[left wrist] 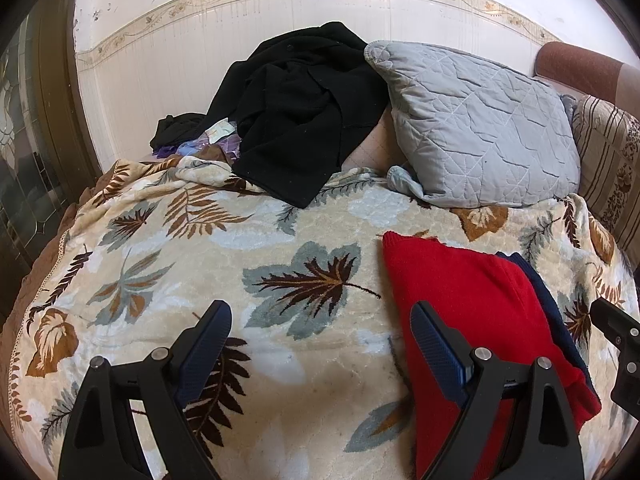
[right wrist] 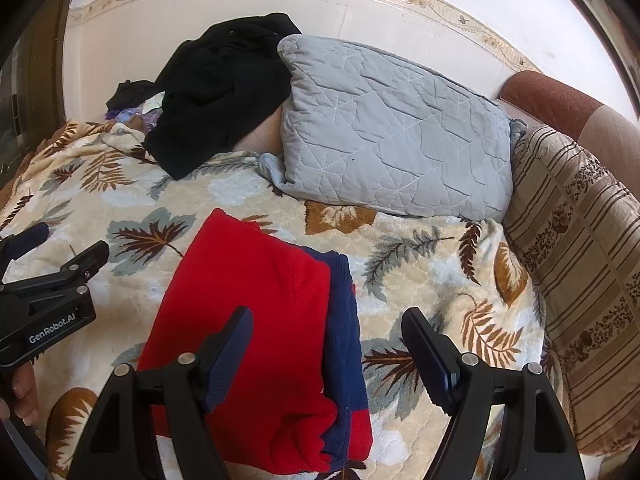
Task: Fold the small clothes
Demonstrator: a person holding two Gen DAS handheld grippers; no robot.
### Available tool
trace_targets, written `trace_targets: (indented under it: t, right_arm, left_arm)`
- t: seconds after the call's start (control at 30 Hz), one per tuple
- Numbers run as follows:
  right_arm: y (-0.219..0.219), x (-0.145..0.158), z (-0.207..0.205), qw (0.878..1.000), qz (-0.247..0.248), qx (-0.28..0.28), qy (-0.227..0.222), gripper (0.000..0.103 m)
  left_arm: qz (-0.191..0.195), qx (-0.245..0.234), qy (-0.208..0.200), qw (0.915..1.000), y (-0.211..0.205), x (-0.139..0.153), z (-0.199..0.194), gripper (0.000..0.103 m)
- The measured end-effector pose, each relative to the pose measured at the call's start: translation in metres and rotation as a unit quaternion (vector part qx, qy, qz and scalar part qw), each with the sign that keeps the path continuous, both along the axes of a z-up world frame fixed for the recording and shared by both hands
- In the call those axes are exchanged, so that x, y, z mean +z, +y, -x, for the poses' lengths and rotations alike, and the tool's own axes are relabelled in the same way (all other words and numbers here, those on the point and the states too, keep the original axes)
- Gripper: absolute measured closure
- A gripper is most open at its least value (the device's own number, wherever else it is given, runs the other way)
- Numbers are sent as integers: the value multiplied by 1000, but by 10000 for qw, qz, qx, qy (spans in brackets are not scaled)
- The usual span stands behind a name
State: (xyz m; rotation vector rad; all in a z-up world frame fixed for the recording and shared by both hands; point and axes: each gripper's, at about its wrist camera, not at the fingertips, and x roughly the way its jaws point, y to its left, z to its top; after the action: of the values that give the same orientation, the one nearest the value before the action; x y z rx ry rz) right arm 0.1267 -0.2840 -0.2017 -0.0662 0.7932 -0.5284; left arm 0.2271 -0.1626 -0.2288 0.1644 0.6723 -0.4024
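A folded red and navy knit garment (right wrist: 256,320) lies flat on the leaf-patterned blanket (left wrist: 200,240) covering the bed, in front of a grey quilted pillow (left wrist: 476,128). The left hand-held gripper (left wrist: 320,332) hovers beside it with jaws spread, holding nothing. The right hand-held gripper (right wrist: 326,336) hangs over its navy edge, likewise spread and empty.

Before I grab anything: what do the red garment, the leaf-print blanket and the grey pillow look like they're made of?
Red garment: looks like a knit, wool or acrylic, matte, with fine ribbed texture and a navy band.
Leaf-print blanket: seems plush fleece, its short pile catching light with a soft sheen.
Grey pillow: probably smooth woven cloth, stitched in quilted lines and puckered.
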Motion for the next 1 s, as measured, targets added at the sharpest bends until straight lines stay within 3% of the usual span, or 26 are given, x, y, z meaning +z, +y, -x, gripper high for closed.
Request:
trace_targets:
  t: [0.17, 0.23, 0.33, 0.4, 0.5, 0.53, 0.63, 0.73, 0.83, 0.9, 1.0]
  right_arm:
    - [-7, -8, 1, 9996, -251, 109, 78, 23]
    - [-27, -19, 4, 9973, -726, 89, 82, 23]
    - [-73, -47, 9, 9875, -1555, -178, 184, 23]
    - [-106, -63, 18, 9739, -2236, -376, 14, 23]
    - [-148, -88, 28, 9434, -3256, -550, -298, 23]
    - [-160, -99, 30, 9236, -3776, -476, -468, 23]
    - [-178, -121, 25, 8798, -4693, -283, -700, 23]
    - [-180, -146, 10, 8538, -5169, -108, -611, 23]
    - [-182, -150, 5, 8395, -5360, 45, -887, 13]
    - [-179, -151, -3, 8319, -5471, 240, -898, 12]
    - [-170, -151, -15, 8437, -5288, 431, -814, 12]
  left_arm:
    - [31, -235, 266, 9994, -4, -6, -3, 12]
    - [101, -402, 583, 9974, -7, -13, -7, 12]
    - [429, -797, 1238, 9882, -13, -26, -14, 12]
    - [585, -856, 1568, 9822, -18, -36, -18, 12]
    - [734, -942, 1917, 9742, -27, -50, -22, 12]
    - [831, -1023, 2072, 9694, -30, -53, -23, 12]
    - [1112, -1304, 2365, 9564, -37, -61, -23, 12]
    - [1228, -1425, 2577, 9477, -40, -68, -25, 12]
    - [1443, -1506, 2748, 9386, -42, -74, -29, 12]
    - [1629, -1579, 2866, 9308, -44, -77, -29, 12]
    - [1720, -1737, 2980, 9227, -52, -82, -27, 20]
